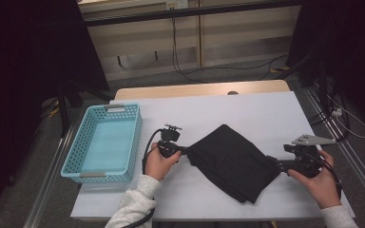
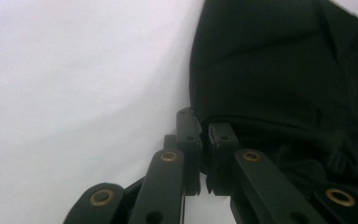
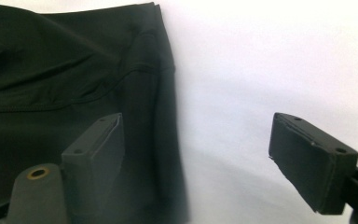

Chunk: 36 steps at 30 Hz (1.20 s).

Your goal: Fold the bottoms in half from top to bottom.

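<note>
Both my hands sit low on the white worktop (image 1: pixel 247 111). Left gripper (image 2: pixel 200 140) fingers are pinched on the folded black cloth (image 1: pixel 230 161)'s edge; right gripper (image 3: pixel 196 154) fingers are spread wide, one resting on the cloth.

We look down on a rectangular counter covered with a white sheet (image 1: pixel 247 109); a strip of its pale wooden top (image 1: pixel 204 89) shows along the far edge at 12 o'clock. Beyond it lies a grey floor (image 1: pixel 228 71), and past that a low beige panelled wall (image 1: pixel 190 42) crossed near the top by a dark horizontal bar (image 1: pixel 180 13). Black cables (image 1: pixel 180 66) hang down this wall and trail across the floor toward 2 o'clock. Dark curtains or panels (image 1: pixel 28 47) close in the room at 10 o'clock and at 2 o'clock. Metal rails (image 1: pixel 52 175) run along the floor on both sides of the counter. More loose cables (image 1: pixel 347 118) lie at 3 o'clock.
</note>
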{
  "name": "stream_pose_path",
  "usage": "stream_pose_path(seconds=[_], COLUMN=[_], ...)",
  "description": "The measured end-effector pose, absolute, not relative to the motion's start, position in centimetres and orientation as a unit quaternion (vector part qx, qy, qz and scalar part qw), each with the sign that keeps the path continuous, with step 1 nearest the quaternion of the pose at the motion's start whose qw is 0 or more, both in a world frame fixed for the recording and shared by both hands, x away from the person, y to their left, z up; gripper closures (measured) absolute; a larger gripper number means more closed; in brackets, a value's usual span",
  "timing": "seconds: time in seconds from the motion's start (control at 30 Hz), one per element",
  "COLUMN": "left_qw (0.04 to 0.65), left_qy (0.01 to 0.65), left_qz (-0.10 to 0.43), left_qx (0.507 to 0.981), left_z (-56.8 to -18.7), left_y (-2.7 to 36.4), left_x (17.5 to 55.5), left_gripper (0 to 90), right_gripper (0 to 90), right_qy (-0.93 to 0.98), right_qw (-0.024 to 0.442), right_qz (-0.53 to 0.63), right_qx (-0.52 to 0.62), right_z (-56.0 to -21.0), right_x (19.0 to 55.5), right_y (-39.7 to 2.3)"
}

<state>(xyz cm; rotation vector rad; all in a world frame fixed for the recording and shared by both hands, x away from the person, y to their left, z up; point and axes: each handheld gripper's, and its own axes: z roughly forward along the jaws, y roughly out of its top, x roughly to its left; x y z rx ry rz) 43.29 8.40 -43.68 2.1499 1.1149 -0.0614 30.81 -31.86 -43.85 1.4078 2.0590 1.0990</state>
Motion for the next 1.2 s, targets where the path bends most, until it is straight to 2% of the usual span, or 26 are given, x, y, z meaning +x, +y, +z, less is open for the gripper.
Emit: stream_pose_path(seconds=[0.77, 0.87, 0.93, 1.0, 1.07, 1.2], left_qw=[0.340, 0.322, 0.320, 0.321, 0.319, 0.324], left_qy=[0.498, 0.512, 0.520, 0.522, 0.525, 0.520], left_qz=[0.013, 0.030, 0.047, 0.054, 0.057, 0.077], left_qx=[0.798, 0.795, 0.791, 0.788, 0.787, 0.787], left_z=[-42.6, -42.9, -42.8, -42.8, -42.7, -42.4], left_y=[9.7, 10.1, 10.5, 10.7, 10.7, 10.9], left_x=[49.8, 49.8, 49.4, 48.8, 48.2, 46.7], left_gripper=[84.5, 68.8, 50.0, 40.7, 27.6, 19.2], right_gripper=[17.2, 17.2, 17.2, 17.2, 17.2, 17.3], right_qy=[0.747, 0.748, 0.748, 0.746, 0.745, 0.739], right_qw=[0.199, 0.201, 0.201, 0.200, 0.193, 0.192], right_qz=[0.395, 0.394, 0.395, 0.397, 0.400, 0.405], right_qx=[0.496, 0.495, 0.494, 0.495, 0.498, 0.502], right_z=[-44.3, -44.4, -44.4, -44.3, -44.4, -44.3], right_x=[30.5, 30.5, 30.5, 30.5, 30.5, 30.4], right_y=[-30.3, -30.0, -29.7, -29.5, -29.1, -28.0])
